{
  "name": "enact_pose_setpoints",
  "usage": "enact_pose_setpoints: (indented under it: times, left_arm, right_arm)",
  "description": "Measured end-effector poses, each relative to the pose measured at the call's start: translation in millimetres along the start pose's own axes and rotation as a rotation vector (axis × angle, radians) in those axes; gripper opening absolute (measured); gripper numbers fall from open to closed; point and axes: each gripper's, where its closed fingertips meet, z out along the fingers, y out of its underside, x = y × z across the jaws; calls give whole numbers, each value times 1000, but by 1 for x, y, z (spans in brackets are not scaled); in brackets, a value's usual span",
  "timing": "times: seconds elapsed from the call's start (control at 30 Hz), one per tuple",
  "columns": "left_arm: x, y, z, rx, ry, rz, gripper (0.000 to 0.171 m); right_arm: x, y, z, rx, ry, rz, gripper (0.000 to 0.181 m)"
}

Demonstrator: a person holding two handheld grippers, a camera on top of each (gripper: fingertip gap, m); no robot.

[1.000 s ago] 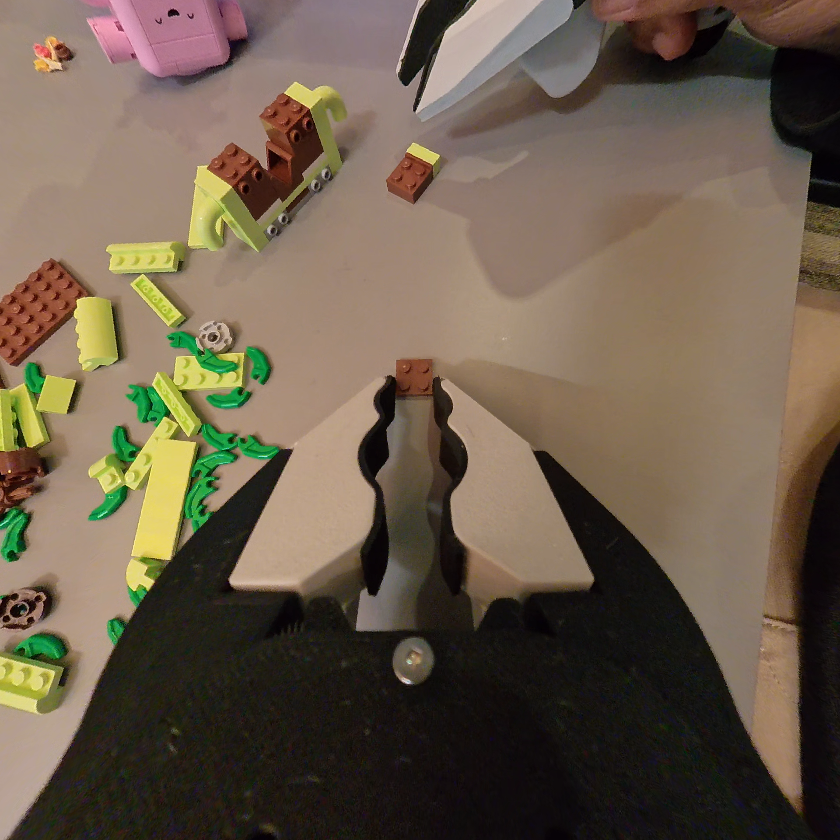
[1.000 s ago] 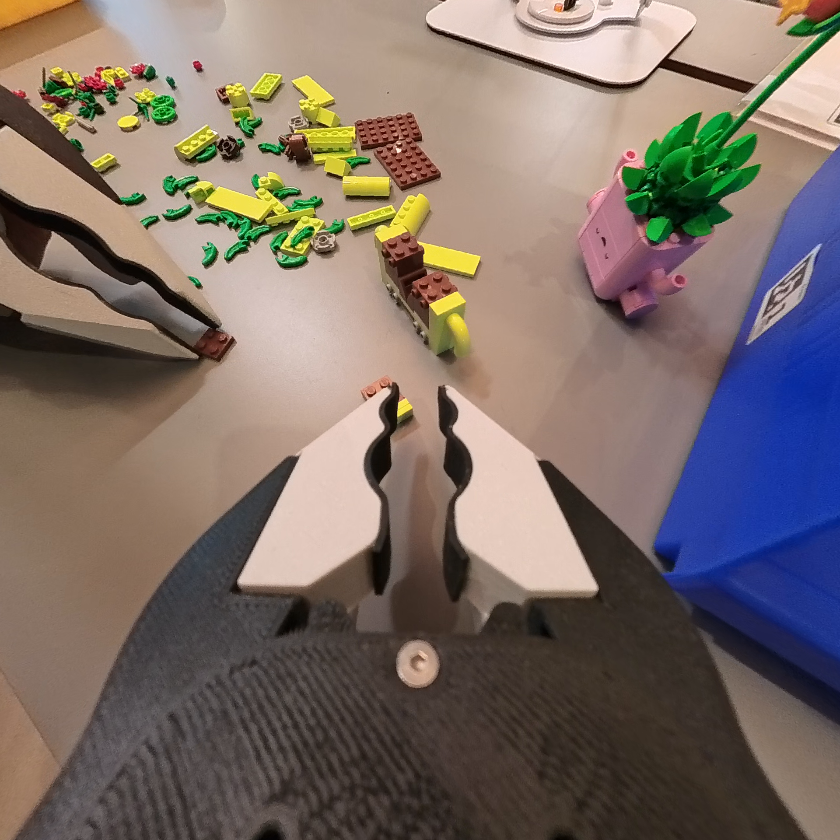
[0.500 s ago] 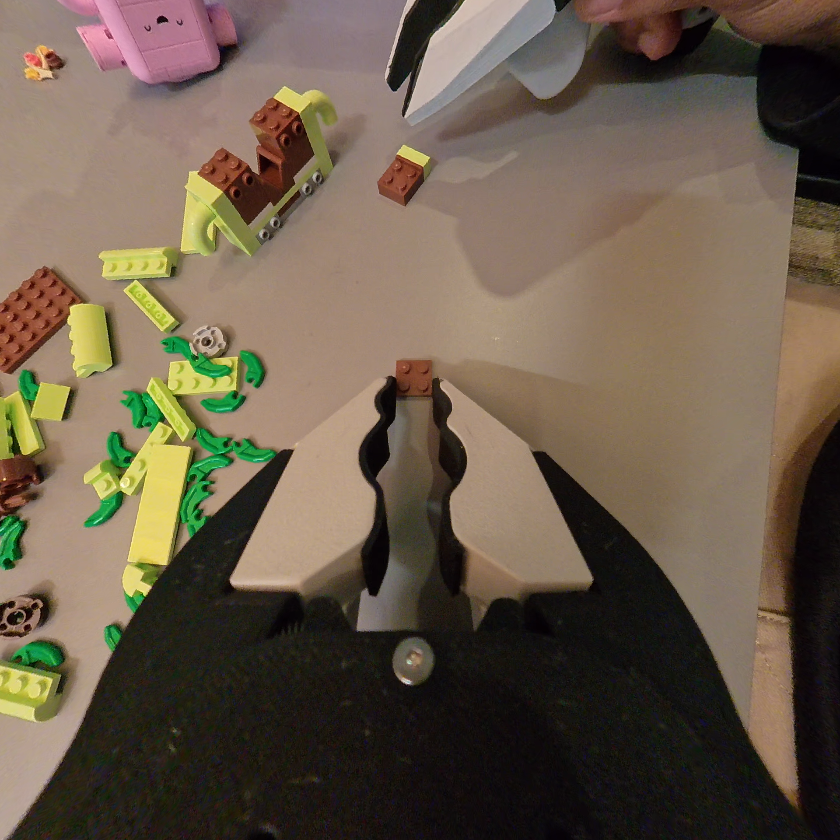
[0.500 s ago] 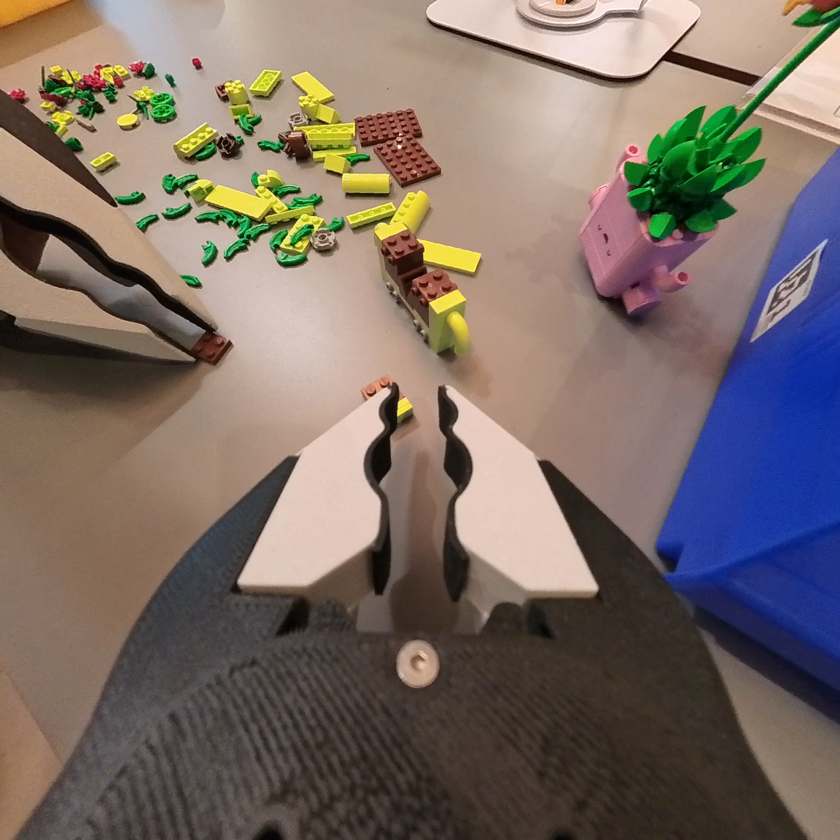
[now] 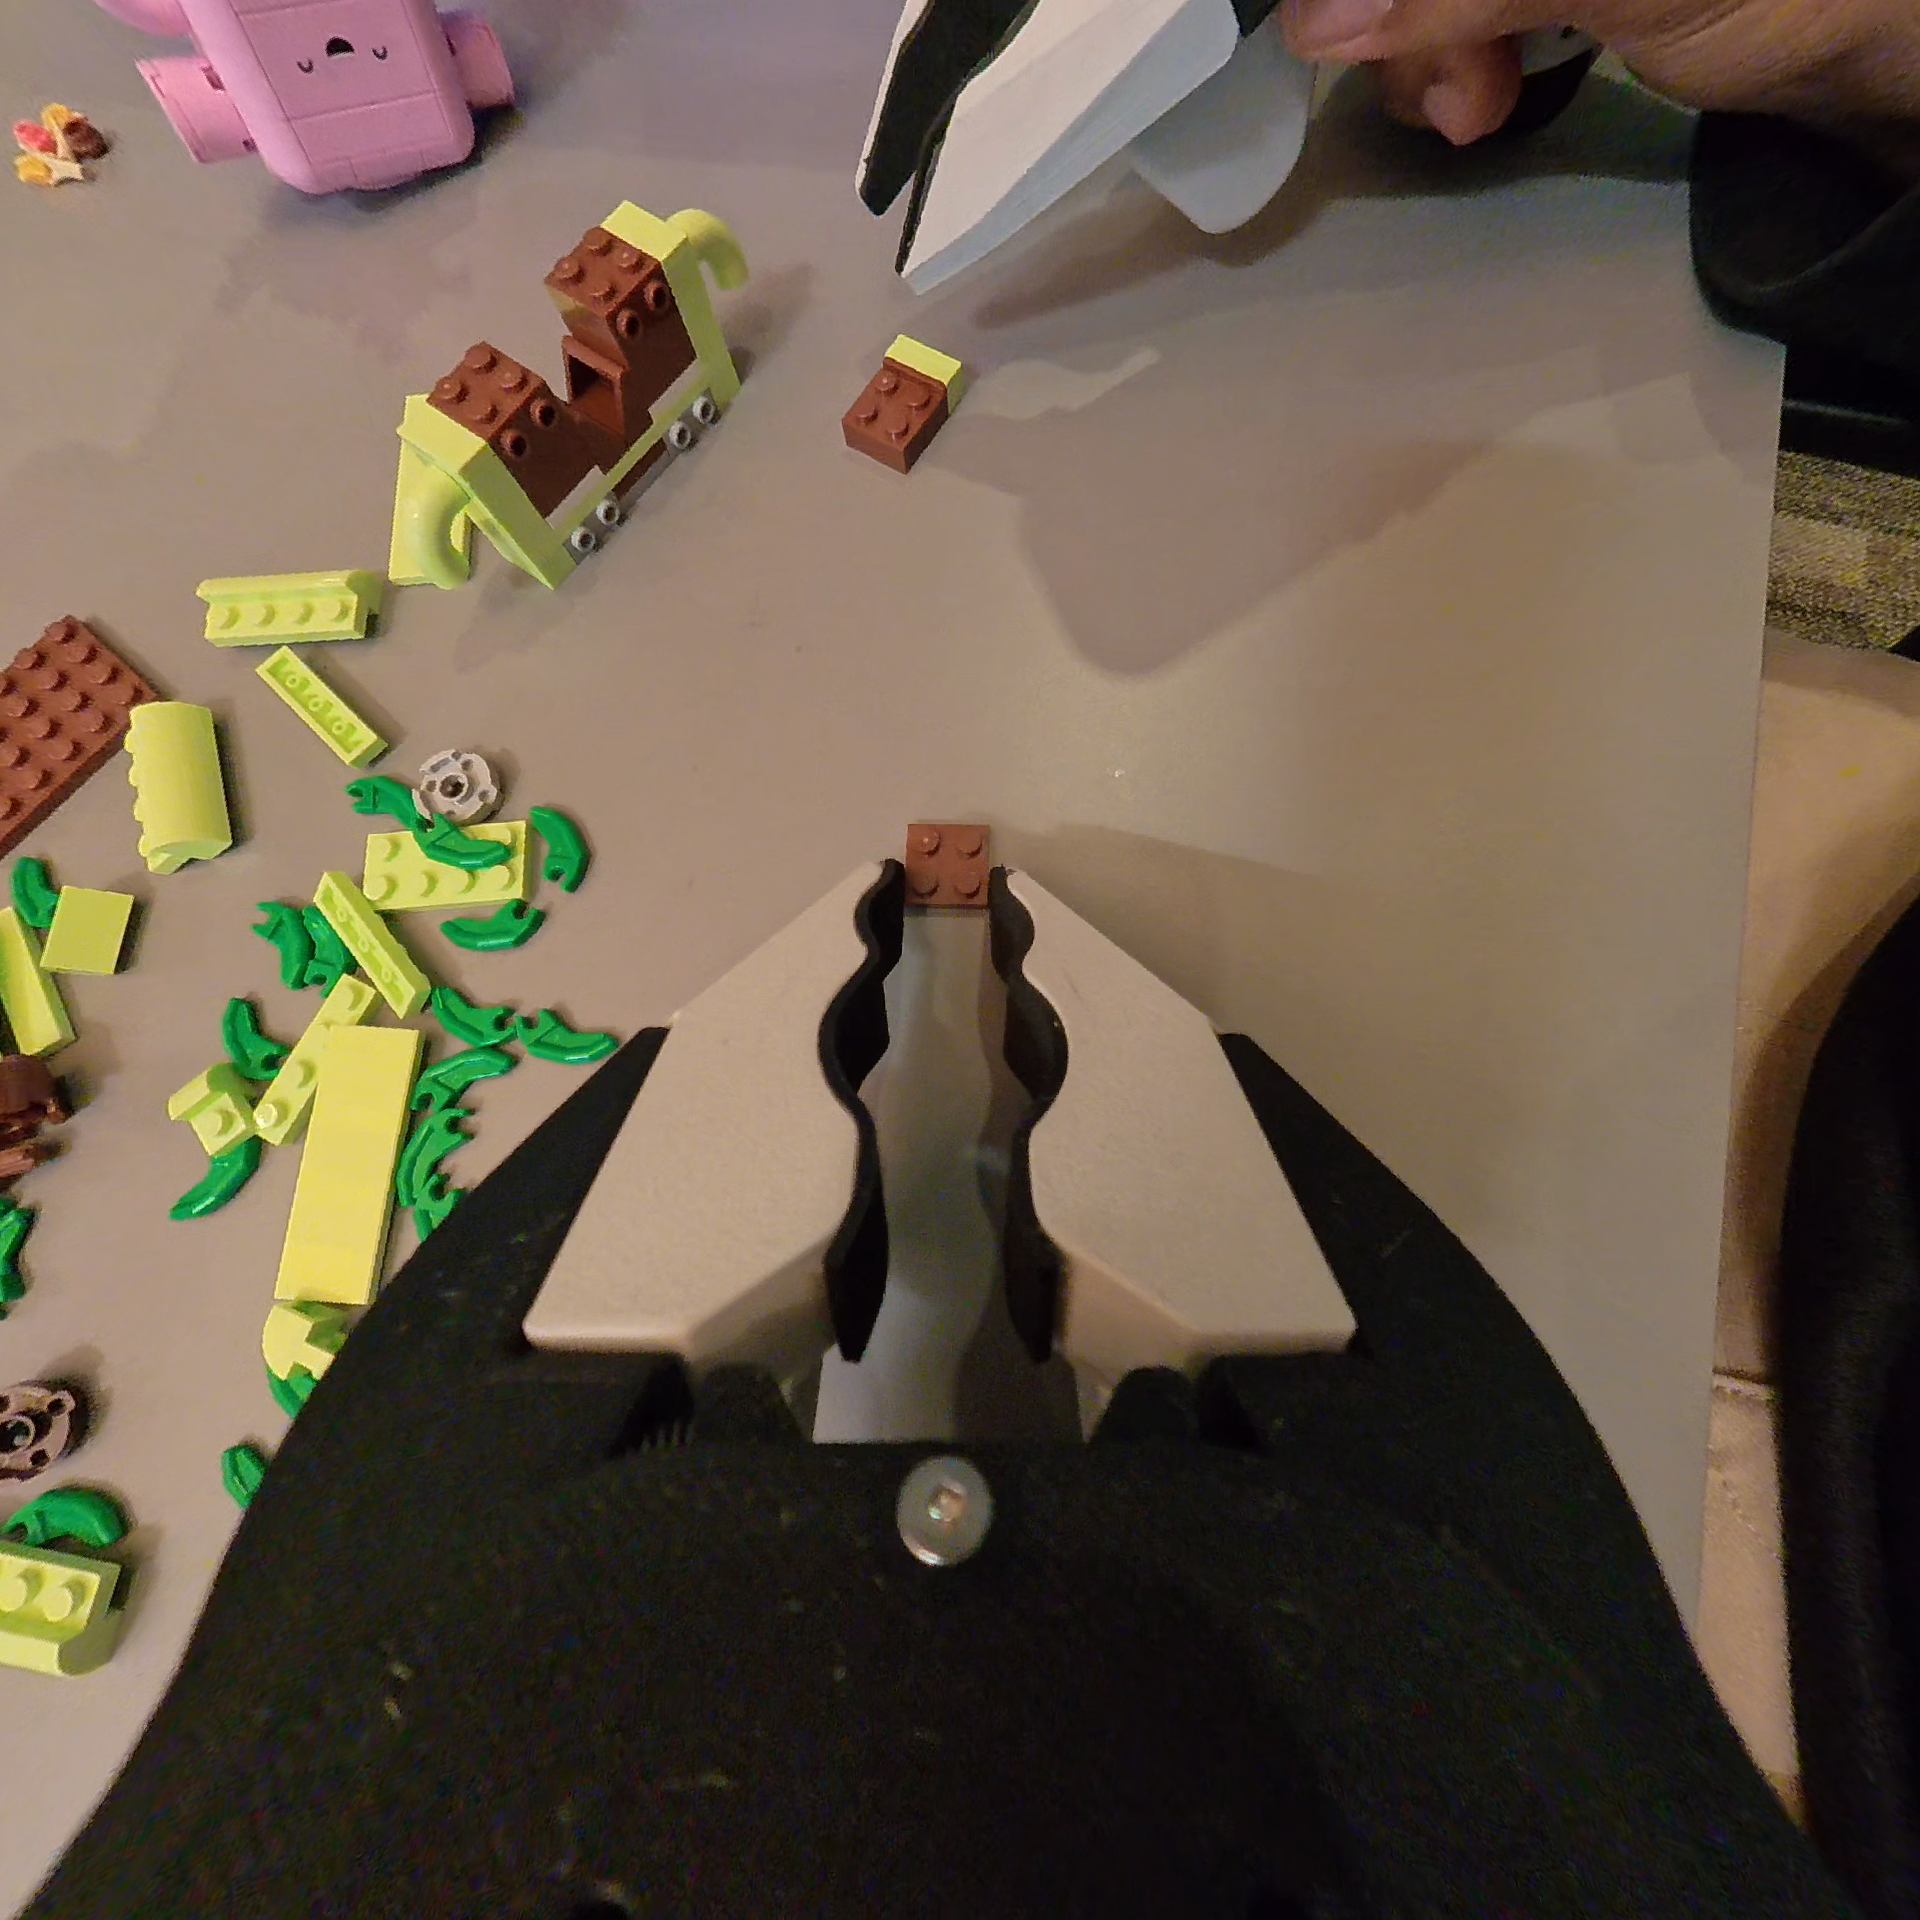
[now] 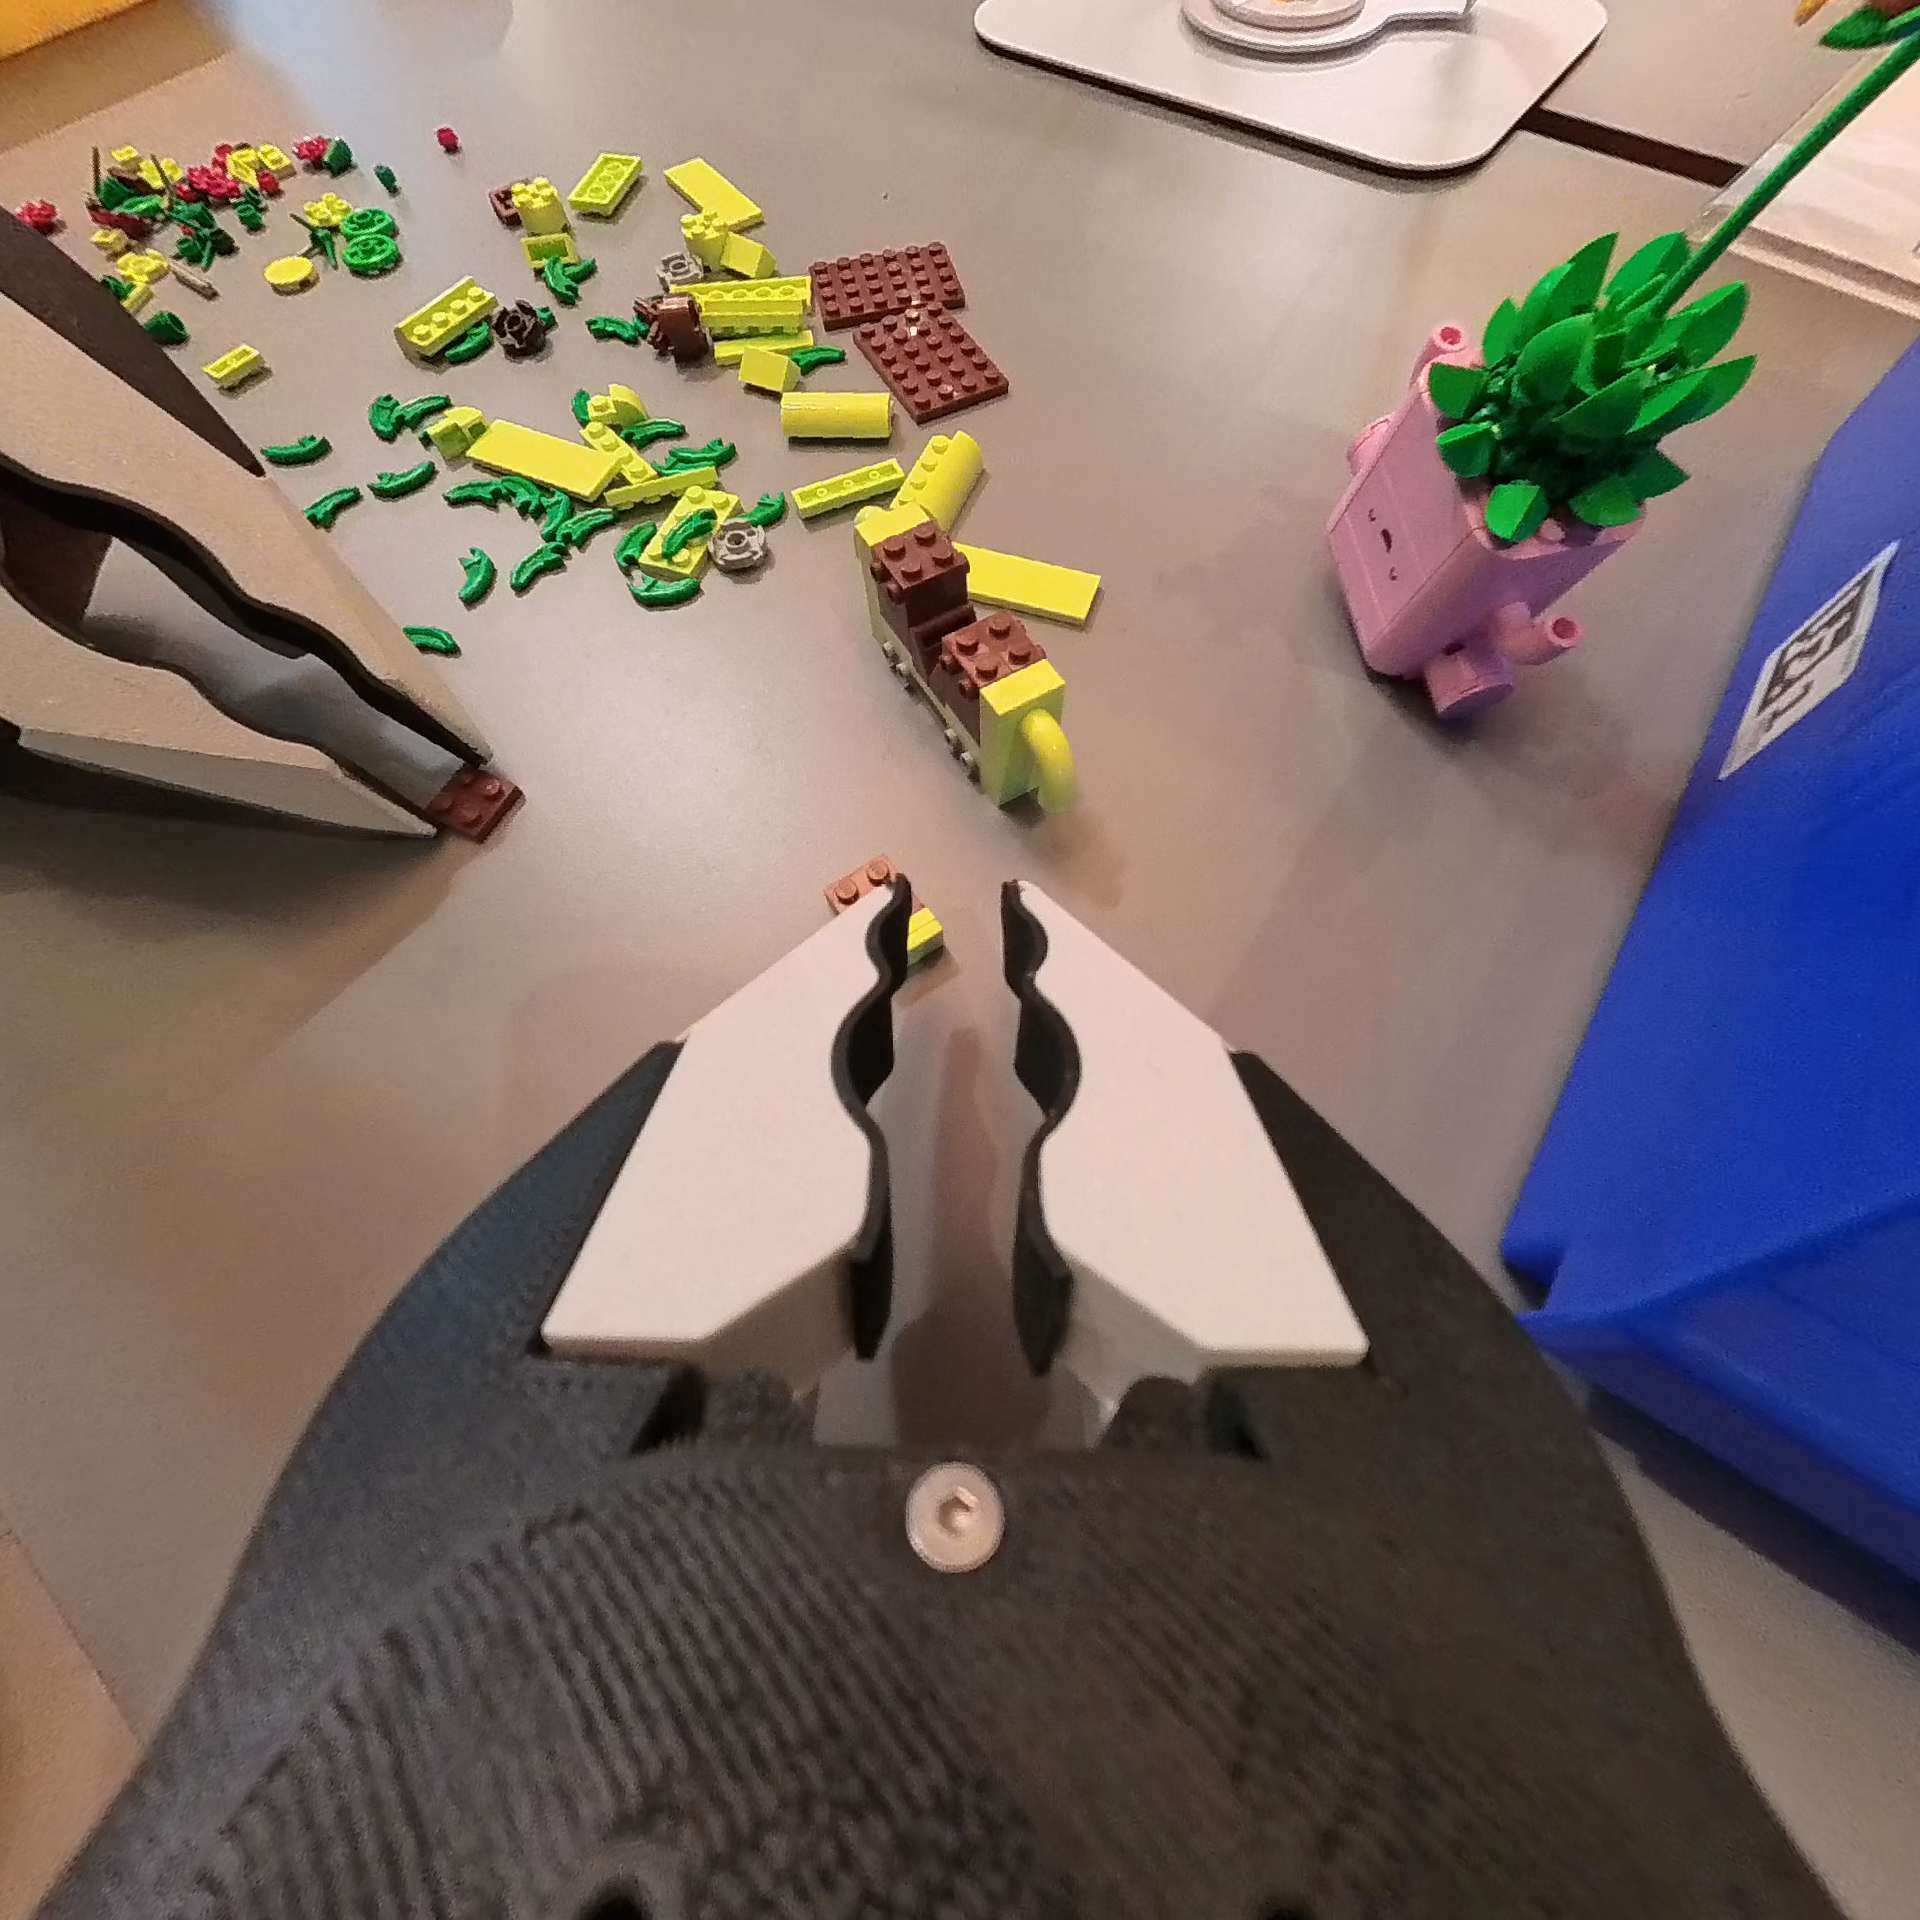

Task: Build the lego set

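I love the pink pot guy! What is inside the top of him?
Green leaves fill the top of the pink pot figure, with a green stem rising out. Whatever holds them inside is covered by the leaves.

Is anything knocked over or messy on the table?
Yes. The half-built brown and lime model lies on its side, its curved lime handle against the table. The pink pot figure also leans tilted, and loose lime and green pieces are scattered about.
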Motion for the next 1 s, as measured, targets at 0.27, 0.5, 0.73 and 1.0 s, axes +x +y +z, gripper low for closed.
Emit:
enact_pose_setpoints:
  times: [0.27, 0.5, 0.73, 1.0]
  left_arm:
    - [3, 0, 0, 2, 11, 12, 15]
    - [2, -1, -1, 8, 13, 2, 19]
    - [-2, -6, -4, 48, 5, -20, 28]
    - [-100, 10, -78, 126, -233, -186, 30]
  right_arm:
    - [0, 0, 0, -2, 1, -1, 16]
    - [0, 0, 0, -2, 2, -1, 16]
    - [0, -1, -1, 4, 3, -2, 18]
    - [0, -2, -2, 20, 3, -1, 19]
